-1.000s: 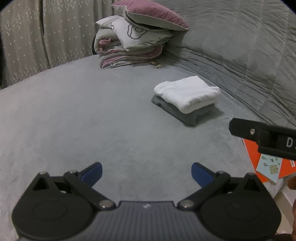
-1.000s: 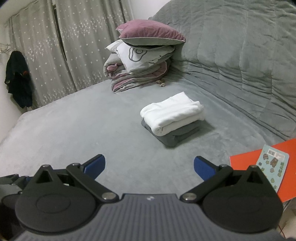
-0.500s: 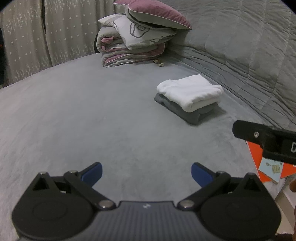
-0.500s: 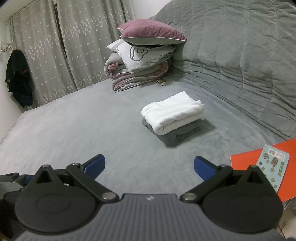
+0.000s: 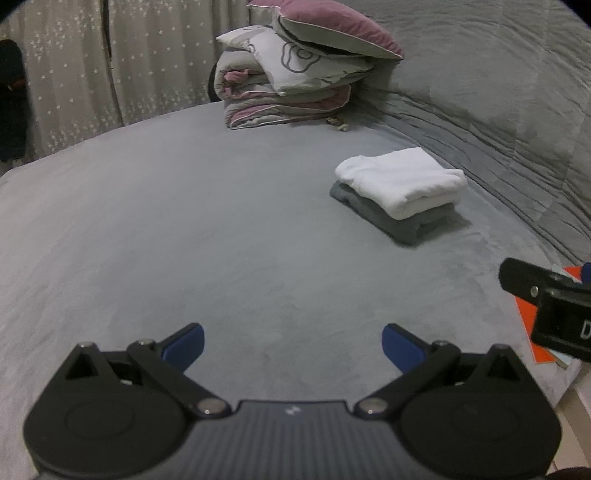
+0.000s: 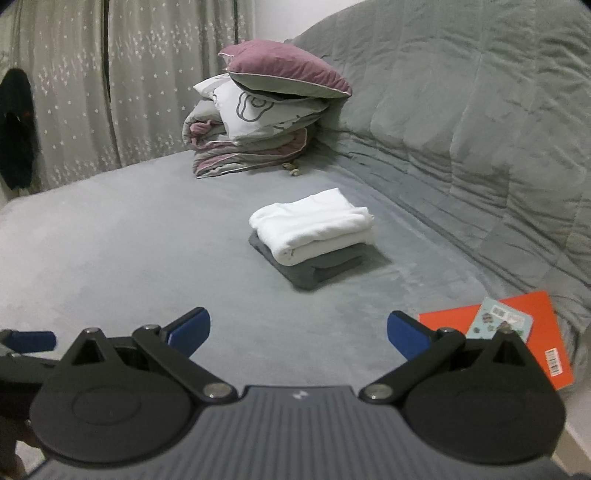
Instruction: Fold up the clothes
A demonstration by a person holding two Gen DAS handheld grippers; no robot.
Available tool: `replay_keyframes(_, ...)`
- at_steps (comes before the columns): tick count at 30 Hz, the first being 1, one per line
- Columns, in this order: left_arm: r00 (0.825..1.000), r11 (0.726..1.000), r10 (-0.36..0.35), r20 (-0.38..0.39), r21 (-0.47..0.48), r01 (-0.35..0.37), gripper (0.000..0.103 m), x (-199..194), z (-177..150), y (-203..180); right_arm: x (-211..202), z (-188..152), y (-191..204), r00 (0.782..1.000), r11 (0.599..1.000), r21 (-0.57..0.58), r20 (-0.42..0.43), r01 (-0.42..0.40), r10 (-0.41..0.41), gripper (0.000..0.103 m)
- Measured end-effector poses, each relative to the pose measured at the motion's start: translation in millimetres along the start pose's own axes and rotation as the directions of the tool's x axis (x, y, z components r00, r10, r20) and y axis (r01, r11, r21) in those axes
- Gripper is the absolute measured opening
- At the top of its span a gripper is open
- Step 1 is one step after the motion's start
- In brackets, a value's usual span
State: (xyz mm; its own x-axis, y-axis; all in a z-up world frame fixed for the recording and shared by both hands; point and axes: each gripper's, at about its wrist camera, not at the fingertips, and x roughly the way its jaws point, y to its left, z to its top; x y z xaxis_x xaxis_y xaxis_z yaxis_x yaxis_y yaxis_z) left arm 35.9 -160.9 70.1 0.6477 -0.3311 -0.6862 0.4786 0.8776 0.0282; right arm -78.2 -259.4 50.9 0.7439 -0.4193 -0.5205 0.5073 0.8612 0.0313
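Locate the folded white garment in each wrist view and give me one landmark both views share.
Left wrist view: the folded white garment lies right of centre, on top of a folded grey garment on the bed.
Right wrist view: it sits near the centre, on the same grey garment.
Shared landmark: the purple pillow topping the bedding pile at the back of the bed.
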Motion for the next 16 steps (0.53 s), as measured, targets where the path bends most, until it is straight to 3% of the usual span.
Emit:
replay_keyframes(3,1.0,1.0,0.006,-0.002,0.003,-0.006,0.103,1,-3,3,0,-4,6,1.0,0.999,-0.03,0.003,0.027,-0.027,0.103)
replay_keyframes(16,1.0,1.0,0.015,-0.001,-0.016,-0.015,0.103,1,-7,17,1,-9,24,1.0,0.998,-0.06,-0.004,0.013,-0.014,0.103)
